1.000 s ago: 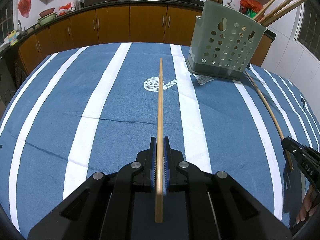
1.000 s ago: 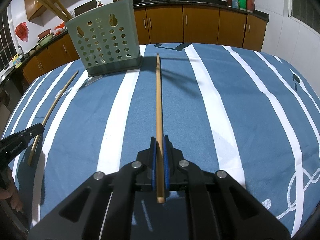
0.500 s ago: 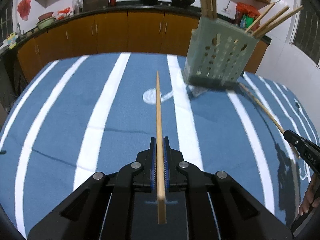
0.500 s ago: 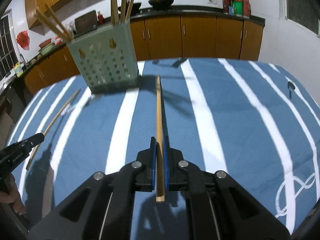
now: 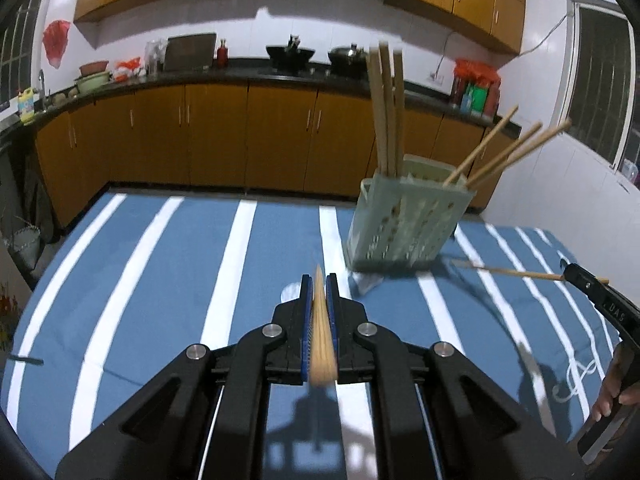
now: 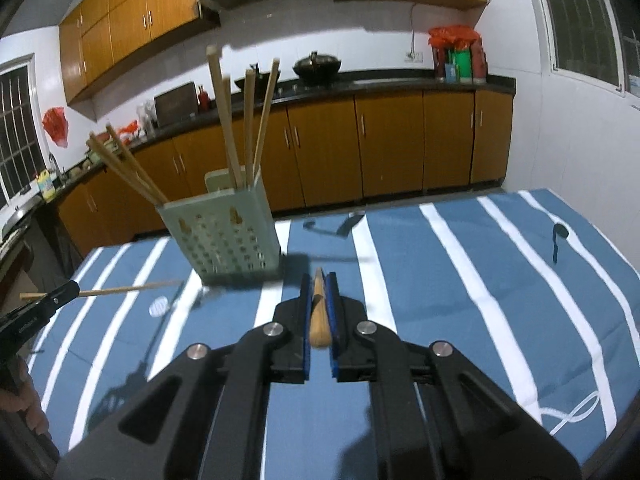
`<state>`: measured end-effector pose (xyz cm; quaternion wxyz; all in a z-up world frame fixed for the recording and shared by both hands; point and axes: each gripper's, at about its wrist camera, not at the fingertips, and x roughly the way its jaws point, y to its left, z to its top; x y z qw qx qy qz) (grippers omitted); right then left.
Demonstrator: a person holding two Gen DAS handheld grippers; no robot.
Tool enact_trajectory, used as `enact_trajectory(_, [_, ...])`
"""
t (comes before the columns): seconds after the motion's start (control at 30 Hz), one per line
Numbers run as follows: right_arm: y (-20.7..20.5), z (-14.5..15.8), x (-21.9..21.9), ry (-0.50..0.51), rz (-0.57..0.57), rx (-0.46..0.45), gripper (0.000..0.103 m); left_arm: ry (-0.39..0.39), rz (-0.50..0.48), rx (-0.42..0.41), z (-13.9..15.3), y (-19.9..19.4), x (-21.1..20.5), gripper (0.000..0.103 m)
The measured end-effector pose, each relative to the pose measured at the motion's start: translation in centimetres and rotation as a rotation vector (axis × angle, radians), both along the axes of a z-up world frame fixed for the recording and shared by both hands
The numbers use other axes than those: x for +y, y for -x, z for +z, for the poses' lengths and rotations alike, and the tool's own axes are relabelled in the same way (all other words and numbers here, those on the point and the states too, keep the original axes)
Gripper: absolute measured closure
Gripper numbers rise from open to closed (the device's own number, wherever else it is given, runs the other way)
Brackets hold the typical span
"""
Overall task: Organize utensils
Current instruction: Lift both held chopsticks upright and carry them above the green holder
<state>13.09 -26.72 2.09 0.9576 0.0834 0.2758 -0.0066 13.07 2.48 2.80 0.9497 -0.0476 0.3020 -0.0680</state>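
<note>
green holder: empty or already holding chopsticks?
Not empty. The green holder stands upright on the striped cloth with two clusters of chopsticks sticking out of its top, one upright, one leaning outward.

Dim indoor light, motion blur throughout, fisheye bending and dark vignetted corners.

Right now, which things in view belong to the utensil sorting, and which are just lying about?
In the job:
- chopstick clamped in left gripper
- chopstick clamped in right gripper
- green holder with sticks already standing in it

Lying about:
- woks on the counter
- red bags
- striped tablecloth
</note>
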Motion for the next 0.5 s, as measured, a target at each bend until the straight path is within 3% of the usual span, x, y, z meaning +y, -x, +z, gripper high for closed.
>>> enact_trajectory(0.5, [0.3,6.9,0.4,0.003,0.051,-0.163,0.095,0.034,-0.018,-0.132,5.6,-1.0,-0.3,0.096])
